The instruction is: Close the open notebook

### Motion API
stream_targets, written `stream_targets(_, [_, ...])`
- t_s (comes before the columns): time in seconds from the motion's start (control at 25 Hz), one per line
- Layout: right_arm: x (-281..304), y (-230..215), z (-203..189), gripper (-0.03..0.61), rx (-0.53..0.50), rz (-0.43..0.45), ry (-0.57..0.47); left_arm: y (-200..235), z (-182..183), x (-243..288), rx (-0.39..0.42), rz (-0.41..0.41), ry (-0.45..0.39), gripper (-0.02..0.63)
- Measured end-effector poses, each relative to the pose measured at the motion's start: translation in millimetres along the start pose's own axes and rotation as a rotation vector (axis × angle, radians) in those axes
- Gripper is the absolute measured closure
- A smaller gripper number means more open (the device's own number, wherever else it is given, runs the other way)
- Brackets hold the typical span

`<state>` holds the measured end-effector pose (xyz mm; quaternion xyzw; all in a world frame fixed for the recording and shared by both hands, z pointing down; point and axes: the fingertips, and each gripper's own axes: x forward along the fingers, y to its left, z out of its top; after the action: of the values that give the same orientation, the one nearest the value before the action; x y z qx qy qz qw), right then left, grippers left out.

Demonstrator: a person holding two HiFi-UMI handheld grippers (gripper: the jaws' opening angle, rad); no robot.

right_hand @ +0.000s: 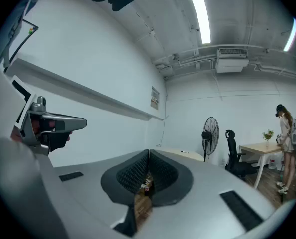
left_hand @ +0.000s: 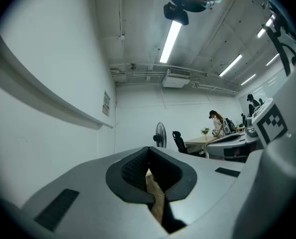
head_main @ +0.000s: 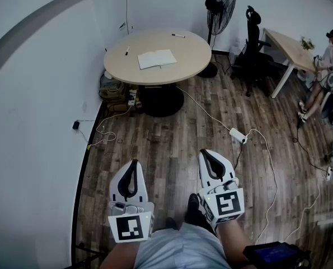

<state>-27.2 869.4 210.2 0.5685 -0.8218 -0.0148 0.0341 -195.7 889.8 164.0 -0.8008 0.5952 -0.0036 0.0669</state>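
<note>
Head view first, closest to you: you held both claws low in front of your lap, side by side and pointing level across the room. Your left claw (head_main: 134,162) had its jaws pressed together with nothing between them, and the left gripper view confirmed it, the dark pads of the left claw (left_hand: 148,151) meeting at the tip. Your right claw (head_main: 206,153) sat just beside it, and in the right gripper view the right claw (right_hand: 148,153) was closed up as well and empty, with only floorboards showing through the gap lower down.

Moving out, the wooden floor (head_main: 166,144) stretched ahead of you, and a white power strip (head_main: 237,134) lay on it to the right with its cable trailing back toward the round counter (head_main: 194,58).

And there was your target: the notebook (head_main: 156,59) lay open and flat near the middle of that counter, well apart from both claws, nobody touching it. A marker (head_main: 126,51) rested to its left near the rim, and a pen (head_main: 178,36) lay beyond it toward the far edge.

Farther back, a standing fan (head_main: 219,7) stood just behind the counter against the wall, a black office chair (head_main: 254,43) was to its right, then a second counter (head_main: 286,46), and a person (head_main: 323,60) was at its far end.
</note>
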Motion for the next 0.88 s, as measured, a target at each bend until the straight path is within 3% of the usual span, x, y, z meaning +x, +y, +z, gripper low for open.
stream_targets(0.4, [2.8, -26.3, -18.4, 0.531, 0.031, -0.016, 0.006, -16.7, -21.5, 19.9, 0.008, -0.012, 0.052, 0.595])
stream_targets(0.88, [64.8, -136.4, -56.2, 0.529, 0.101, -0.050, 0.047, -72.5, -41.7, 140.5, 0.019, -0.055, 0.100, 0.595])
